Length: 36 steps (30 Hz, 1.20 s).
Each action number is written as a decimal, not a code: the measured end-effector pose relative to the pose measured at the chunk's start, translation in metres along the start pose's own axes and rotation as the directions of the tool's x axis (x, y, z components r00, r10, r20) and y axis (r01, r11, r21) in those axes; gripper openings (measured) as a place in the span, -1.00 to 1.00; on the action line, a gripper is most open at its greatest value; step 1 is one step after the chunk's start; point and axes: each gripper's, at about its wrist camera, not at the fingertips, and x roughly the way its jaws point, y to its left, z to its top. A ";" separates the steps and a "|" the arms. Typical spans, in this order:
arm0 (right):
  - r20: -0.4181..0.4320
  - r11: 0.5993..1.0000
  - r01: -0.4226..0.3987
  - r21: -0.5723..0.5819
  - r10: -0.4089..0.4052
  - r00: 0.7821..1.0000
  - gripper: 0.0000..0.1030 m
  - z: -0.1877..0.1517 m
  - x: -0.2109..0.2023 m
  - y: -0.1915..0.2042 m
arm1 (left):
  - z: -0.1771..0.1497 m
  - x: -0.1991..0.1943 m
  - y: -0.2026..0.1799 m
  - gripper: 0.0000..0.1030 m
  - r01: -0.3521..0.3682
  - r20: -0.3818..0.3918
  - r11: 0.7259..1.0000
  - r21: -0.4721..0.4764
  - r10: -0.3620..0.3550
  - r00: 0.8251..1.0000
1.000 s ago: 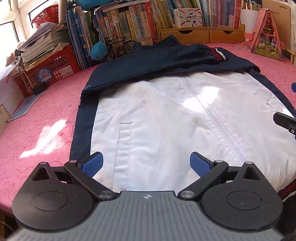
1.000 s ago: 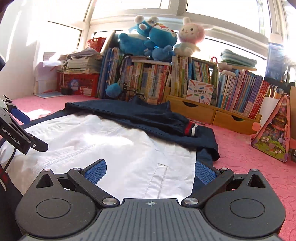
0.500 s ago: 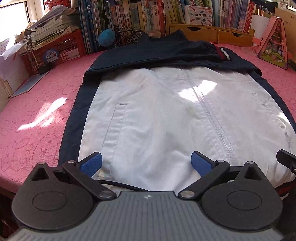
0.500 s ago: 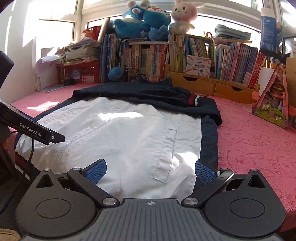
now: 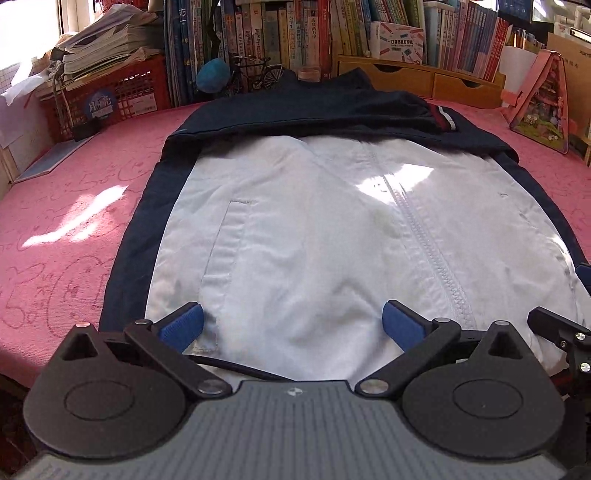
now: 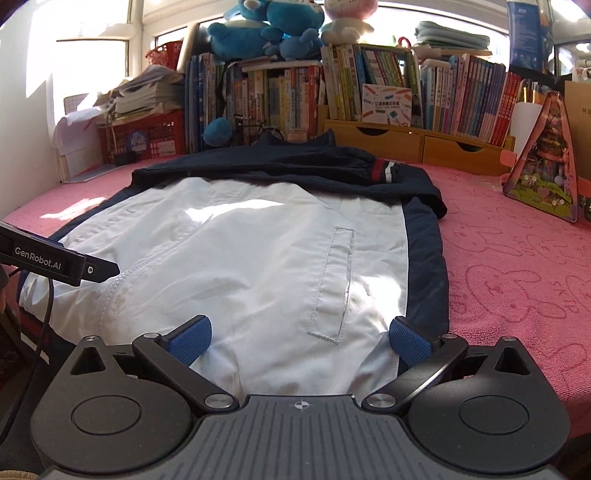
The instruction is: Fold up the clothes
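A white and navy jacket lies flat on the pink tabletop, zipper up, with its navy sleeves folded across the far end. It also fills the right wrist view. My left gripper is open over the jacket's near hem, left of the zipper. My right gripper is open over the near hem by the right pocket. Neither holds cloth. The left gripper's body shows at the left edge of the right wrist view.
Books, a wooden drawer unit and plush toys line the far edge. A red crate with papers stands far left. A pink triangular toy house stands at far right. Pink cloth shows on both sides of the jacket.
Both grippers have drawn back toward the jacket's near hem and sit lower. Both stay open. The jacket has not moved.
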 end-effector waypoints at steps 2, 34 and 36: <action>0.026 1.000 -0.006 -0.007 0.006 1.000 1.00 -0.003 0.001 0.000 | -0.004 -0.001 0.003 1.00 0.013 0.024 1.000 0.002 -0.013 1.000; 0.102 0.681 -0.566 0.464 0.594 0.798 -0.18 -0.021 -0.042 -0.087 | -0.074 -0.048 0.110 0.97 0.395 0.195 0.914 -0.095 -0.372 0.908; 0.176 0.628 -0.627 0.461 0.628 0.758 -0.18 -0.005 -0.043 -0.087 | -0.068 -0.056 0.109 0.98 0.393 0.214 0.917 -0.075 -0.370 0.904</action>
